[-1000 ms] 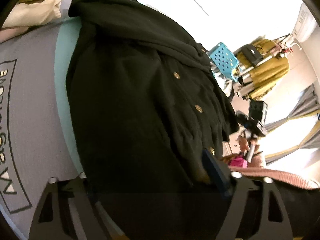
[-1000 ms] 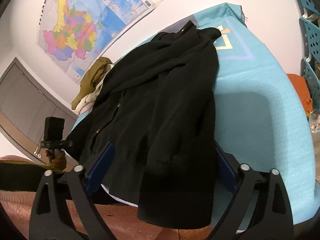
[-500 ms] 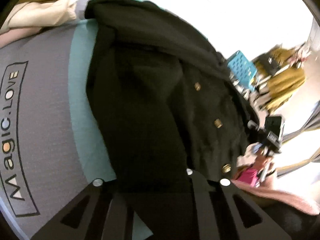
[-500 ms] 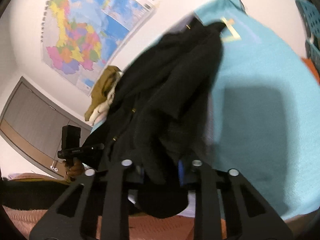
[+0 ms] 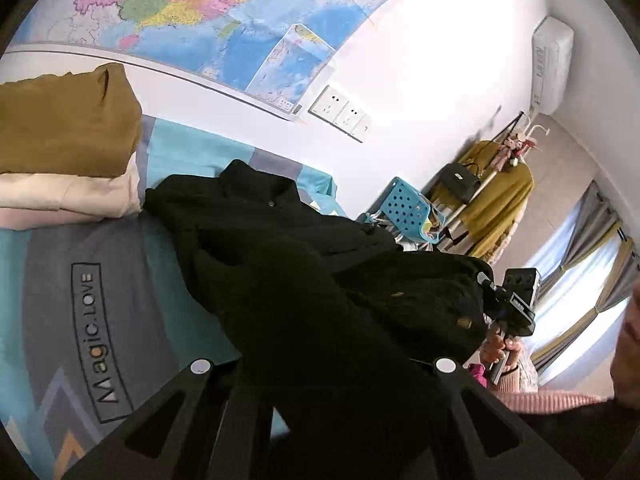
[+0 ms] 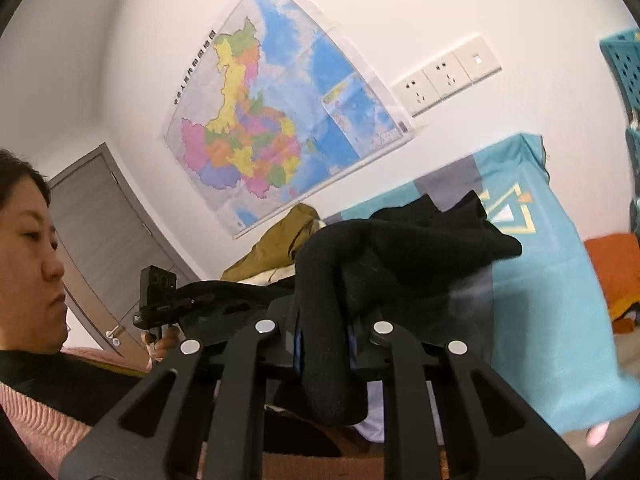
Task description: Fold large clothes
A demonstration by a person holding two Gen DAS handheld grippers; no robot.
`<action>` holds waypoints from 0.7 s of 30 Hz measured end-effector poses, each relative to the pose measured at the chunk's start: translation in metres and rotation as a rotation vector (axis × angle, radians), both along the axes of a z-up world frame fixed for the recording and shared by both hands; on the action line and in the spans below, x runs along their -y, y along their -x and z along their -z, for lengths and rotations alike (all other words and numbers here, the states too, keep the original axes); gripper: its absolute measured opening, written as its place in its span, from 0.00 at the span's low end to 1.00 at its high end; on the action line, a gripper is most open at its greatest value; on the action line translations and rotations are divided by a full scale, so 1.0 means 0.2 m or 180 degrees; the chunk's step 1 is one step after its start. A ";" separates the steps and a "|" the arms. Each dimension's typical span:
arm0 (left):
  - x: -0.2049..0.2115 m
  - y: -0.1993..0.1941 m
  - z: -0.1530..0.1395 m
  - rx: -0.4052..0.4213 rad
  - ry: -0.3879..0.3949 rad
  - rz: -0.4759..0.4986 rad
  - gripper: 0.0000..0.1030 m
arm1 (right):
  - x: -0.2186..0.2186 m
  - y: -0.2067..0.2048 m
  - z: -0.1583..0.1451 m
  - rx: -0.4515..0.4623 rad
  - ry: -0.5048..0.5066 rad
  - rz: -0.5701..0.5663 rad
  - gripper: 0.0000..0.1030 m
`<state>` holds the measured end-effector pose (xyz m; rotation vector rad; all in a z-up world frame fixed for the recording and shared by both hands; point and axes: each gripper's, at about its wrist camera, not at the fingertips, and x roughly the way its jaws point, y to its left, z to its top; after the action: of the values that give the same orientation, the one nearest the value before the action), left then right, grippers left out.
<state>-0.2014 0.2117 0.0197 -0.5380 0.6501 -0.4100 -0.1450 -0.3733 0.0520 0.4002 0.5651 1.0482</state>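
A black buttoned coat (image 5: pixel 288 280) lies on the teal and grey table cover (image 5: pixel 52 288). Its near hem is lifted off the table. My left gripper (image 5: pixel 320 376) is shut on the coat's hem, and the cloth hides its fingertips. My right gripper (image 6: pixel 322 344) is shut on the other part of the hem of the coat (image 6: pixel 400 252), which bunches up between the blue pads. The right gripper also shows in the left wrist view (image 5: pixel 516 300), and the left gripper shows in the right wrist view (image 6: pixel 160 300). The coat's collar end rests on the table near the wall.
A stack of folded clothes, mustard on top (image 5: pixel 60 132), sits at the table's far left. A blue perforated basket (image 5: pixel 404 208) and a clothes rack with a mustard garment (image 5: pixel 500 196) stand beyond the table. An orange cloth (image 6: pixel 612 268) lies at right. A wall map (image 6: pixel 272 120) hangs behind.
Both grippers closed on the coat's near hem and lifted it up off the table. Both cameras now tilt toward the wall.
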 end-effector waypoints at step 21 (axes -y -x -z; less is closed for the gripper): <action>-0.29 -0.60 0.02 -0.0739 0.0172 -0.0077 0.05 | -0.24 -0.73 -0.05 -0.0707 -0.0162 0.0194 0.17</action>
<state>-0.0813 0.2689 0.0164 -0.6502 0.8564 -0.3457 0.0002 -0.3257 0.0629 0.5800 0.7205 0.9670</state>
